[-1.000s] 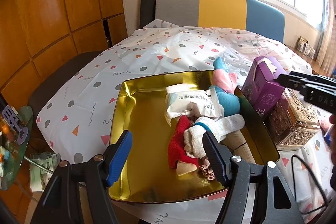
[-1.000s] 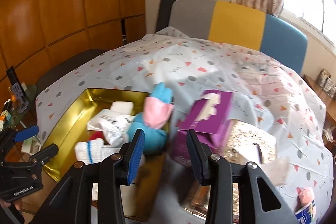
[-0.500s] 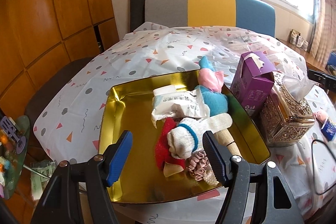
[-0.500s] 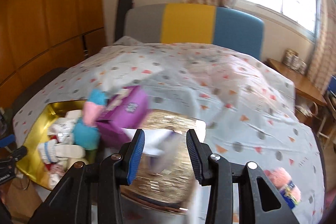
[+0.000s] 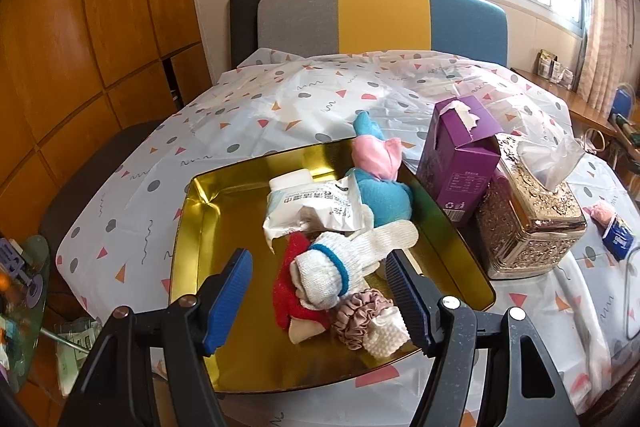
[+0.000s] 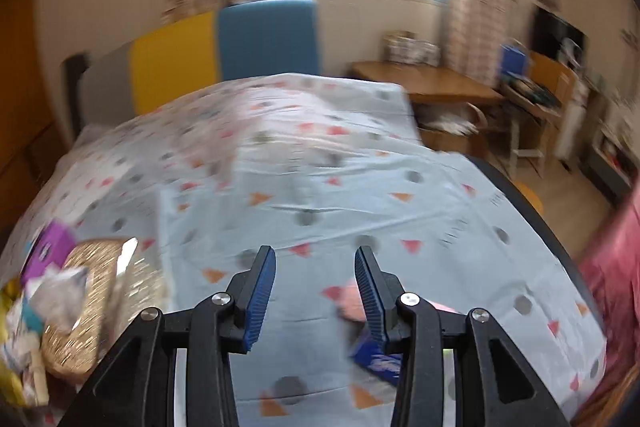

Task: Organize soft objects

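A gold tray (image 5: 196, 227) lies on the patterned tablecloth. It holds a blue and pink plush toy (image 5: 380, 183), a white wipes pack (image 5: 316, 207), a white sock with a blue band (image 5: 324, 275), a red cloth (image 5: 288, 291), a brown scrunchie (image 5: 360, 315) and a white knit piece (image 5: 386, 333). My left gripper (image 5: 320, 303) hovers open over the tray's near part, nothing between its fingers. My right gripper (image 6: 316, 291) is open above the cloth to the right. A pink soft item with a blue label (image 5: 612, 223) lies on the cloth; in the blurred right wrist view that pink item (image 6: 348, 303) sits partly behind the right finger.
A purple tissue box (image 5: 460, 155) and a gold ornate tissue box (image 5: 528, 223) stand right of the tray. A grey, yellow and blue headboard (image 5: 380, 19) is behind. A wooden desk (image 6: 432, 83) stands at the far right, and a pink sleeve (image 6: 616, 287) shows at the right edge.
My right gripper swung fast to the right, from over the tray and tissue boxes to the cloth near the pink item. The left gripper shifted slightly; the tray's contents stayed put.
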A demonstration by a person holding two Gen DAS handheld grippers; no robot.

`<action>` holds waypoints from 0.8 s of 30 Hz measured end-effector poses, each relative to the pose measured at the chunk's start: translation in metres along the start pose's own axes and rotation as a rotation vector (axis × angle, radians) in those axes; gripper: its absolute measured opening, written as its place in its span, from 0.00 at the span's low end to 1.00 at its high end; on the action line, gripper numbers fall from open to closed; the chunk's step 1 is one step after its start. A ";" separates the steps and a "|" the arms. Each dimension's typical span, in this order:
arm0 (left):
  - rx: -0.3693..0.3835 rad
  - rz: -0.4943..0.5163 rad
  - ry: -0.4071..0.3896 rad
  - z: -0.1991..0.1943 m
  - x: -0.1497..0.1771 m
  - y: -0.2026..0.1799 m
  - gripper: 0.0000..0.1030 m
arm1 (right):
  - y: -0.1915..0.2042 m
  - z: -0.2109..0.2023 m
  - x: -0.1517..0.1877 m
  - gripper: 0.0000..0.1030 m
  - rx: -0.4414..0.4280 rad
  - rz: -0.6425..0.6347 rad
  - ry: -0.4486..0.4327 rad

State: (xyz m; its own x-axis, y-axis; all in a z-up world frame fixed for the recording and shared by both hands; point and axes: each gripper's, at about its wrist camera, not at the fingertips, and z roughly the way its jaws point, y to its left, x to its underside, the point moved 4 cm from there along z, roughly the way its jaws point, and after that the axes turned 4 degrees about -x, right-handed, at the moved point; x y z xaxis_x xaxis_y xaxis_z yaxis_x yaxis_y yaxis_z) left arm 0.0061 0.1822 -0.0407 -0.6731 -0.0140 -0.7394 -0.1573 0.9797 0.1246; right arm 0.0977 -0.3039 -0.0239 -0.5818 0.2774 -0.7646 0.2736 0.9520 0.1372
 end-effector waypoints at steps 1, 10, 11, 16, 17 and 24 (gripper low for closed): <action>0.000 0.002 0.002 0.000 0.001 -0.001 0.68 | -0.020 0.002 -0.001 0.40 0.023 0.068 -0.003; 0.010 0.015 0.024 0.006 0.004 -0.011 0.68 | -0.140 0.026 0.040 0.40 0.111 0.597 0.097; 0.010 0.022 0.022 0.006 0.004 -0.013 0.68 | -0.142 0.027 0.044 0.40 0.112 0.619 0.113; 0.016 0.033 0.020 0.006 0.003 -0.018 0.68 | -0.146 0.032 0.055 0.40 0.086 0.677 0.154; 0.019 0.034 0.022 0.007 0.003 -0.019 0.69 | -0.145 0.032 0.055 0.40 0.085 0.674 0.156; 0.028 0.054 0.012 0.005 0.000 -0.026 0.71 | -0.124 0.041 0.056 0.40 0.023 0.629 0.217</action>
State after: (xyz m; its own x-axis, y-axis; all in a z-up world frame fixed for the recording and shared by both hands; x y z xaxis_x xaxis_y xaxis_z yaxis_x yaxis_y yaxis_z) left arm 0.0136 0.1580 -0.0470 -0.6886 0.0363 -0.7242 -0.1007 0.9843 0.1451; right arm 0.0629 -0.4116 -0.1097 -0.4462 0.8011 -0.3989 0.6259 0.5980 0.5008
